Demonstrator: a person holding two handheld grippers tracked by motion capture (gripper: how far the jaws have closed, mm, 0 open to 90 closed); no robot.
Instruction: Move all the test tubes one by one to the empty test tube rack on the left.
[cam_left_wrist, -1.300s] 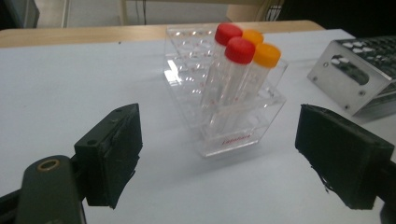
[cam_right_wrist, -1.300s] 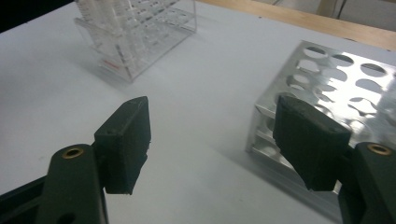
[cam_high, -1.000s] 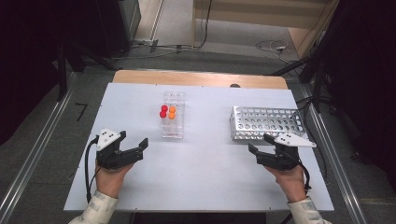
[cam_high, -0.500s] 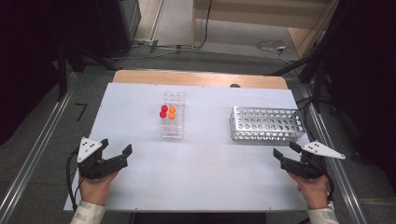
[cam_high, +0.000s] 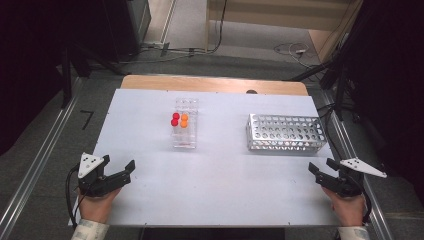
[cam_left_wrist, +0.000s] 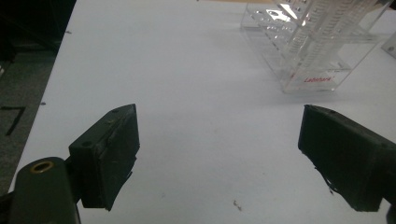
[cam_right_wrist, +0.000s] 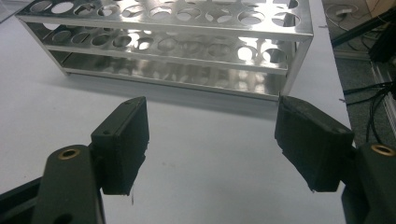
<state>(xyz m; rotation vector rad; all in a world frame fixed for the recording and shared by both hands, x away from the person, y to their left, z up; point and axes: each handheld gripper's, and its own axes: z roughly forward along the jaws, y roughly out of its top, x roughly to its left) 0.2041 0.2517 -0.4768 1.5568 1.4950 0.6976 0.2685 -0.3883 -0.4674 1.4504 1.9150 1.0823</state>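
Observation:
A clear plastic tube rack (cam_high: 185, 131) stands at the middle of the white table (cam_high: 220, 185), holding tubes with red caps (cam_high: 175, 119) and orange caps (cam_high: 184, 120). A perforated metal rack (cam_high: 285, 132) stands empty to its right. My left gripper (cam_high: 120, 167) rests open near the front left corner, with nothing between its jaws. My right gripper (cam_high: 322, 167) is open at the front right, also with nothing in it. In the left gripper view the clear rack (cam_left_wrist: 303, 42) lies ahead and to the right of the open left gripper (cam_left_wrist: 219, 154). In the right gripper view the metal rack (cam_right_wrist: 177, 42) stands just beyond the open right gripper (cam_right_wrist: 215, 140).
A wooden strip (cam_high: 210, 84) runs along the table's far edge. Metal rails (cam_high: 35, 170) flank the table on both sides, and cables (cam_high: 295, 50) lie on the floor behind. Bare white surface lies between the two grippers.
Both grippers have drawn back toward the person and outward, the left toward the front left corner and the right toward the front right edge. Both stay open; the racks have not moved.

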